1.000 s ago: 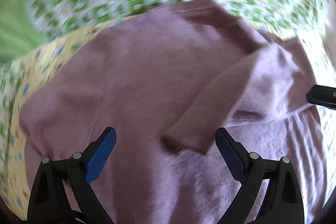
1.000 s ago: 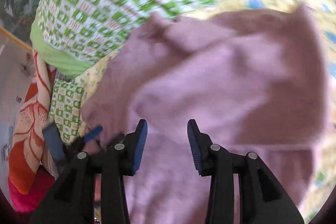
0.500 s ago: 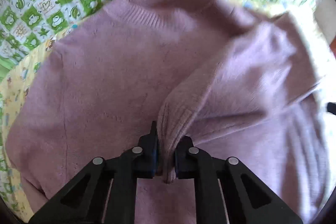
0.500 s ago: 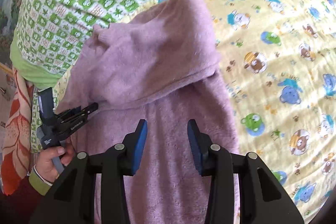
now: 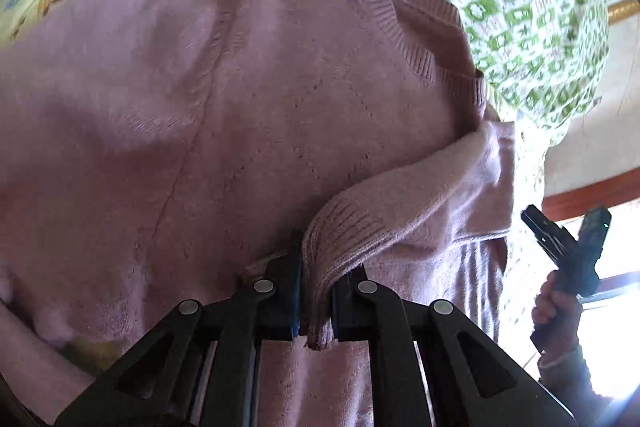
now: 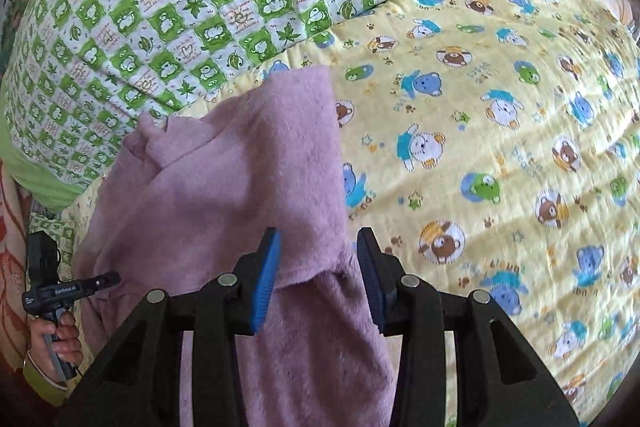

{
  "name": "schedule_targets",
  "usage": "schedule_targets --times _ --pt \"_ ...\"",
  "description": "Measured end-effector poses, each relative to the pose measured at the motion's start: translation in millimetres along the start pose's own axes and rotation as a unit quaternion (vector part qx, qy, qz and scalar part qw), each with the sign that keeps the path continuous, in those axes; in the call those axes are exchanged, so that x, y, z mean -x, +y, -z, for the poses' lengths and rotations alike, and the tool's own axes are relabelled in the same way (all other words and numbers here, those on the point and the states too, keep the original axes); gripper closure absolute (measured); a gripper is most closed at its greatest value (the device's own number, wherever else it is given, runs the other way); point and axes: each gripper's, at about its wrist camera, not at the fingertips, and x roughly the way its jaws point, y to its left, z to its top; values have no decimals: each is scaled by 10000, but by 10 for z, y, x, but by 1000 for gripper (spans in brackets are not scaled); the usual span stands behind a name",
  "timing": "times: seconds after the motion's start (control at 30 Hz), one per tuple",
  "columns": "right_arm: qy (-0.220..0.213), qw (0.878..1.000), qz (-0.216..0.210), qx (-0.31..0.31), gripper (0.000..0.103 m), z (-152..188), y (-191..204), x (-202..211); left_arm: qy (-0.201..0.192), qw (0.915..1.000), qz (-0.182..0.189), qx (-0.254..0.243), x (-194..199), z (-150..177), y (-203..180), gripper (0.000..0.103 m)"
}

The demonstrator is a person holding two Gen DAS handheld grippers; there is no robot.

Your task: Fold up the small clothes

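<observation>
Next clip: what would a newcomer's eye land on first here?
The mauve knit sweater fills the left wrist view, its ribbed cuff pinched in the shut left claw. In the right wrist view the open right claw straddles a folded edge, with yellow bear-print bedding beside it.

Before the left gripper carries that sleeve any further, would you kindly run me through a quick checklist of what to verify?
1. Left gripper shut on the sleeve cuff: ok, ribbed edge pinched between the fingers.
2. Right gripper free of cloth: ok, open, though the sweater's folded edge lies between its fingers.
3. Sweater body spread flat on the yellow bear-print sheet: not ok; it is rumpled near the collar.
4. Only one layer pinched by the left gripper: cannot tell; the cloth hides what is behind the cuff.
5. Green checked quilt off the sweater: ok, it lies beyond the collar.
</observation>
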Motion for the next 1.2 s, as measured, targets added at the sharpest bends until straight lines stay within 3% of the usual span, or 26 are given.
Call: schedule_targets --times 0.23,0.47,0.5,0.53,0.77,0.83,0.93,0.97,1.1,1.2 --pt "-71 10000 68 12 51 -373 28 -398 -117 9994 96 307 87 57 180 94" --pt "48 9999 -103 -90 45 -400 26 -661 -141 9971 214 720 32 139 290 94" --pt "69 9998 -194 -56 57 -408 36 -657 -109 9972 165 723 6 133 246 94" --pt "131 9995 -270 38 96 -402 59 -631 -93 9975 124 692 6 118 207 94" --pt "-434 9979 135 471 96 -646 84 -62 -64 9980 443 447 -51 -37 -103 94" --pt "-350 9973 323 560 96 -646 44 -128 243 9958 637 613 -174 -31 0 94" --pt "-75 9971 543 524 96 -588 -36 -370 883 9817 1285 1097 -294 -13 224 93" --pt "-18 9967 613 531 96 -562 -48 -444 1046 9799 1291 1106 -287 -23 277 93" --pt "-55 9953 771 583 94 -528 -20 -530 854 9923 323 840 -158 -167 316 91" --pt "-151 9954 823 465 77 -548 23 -503 427 9965 -519 496 -3 -213 193 89"
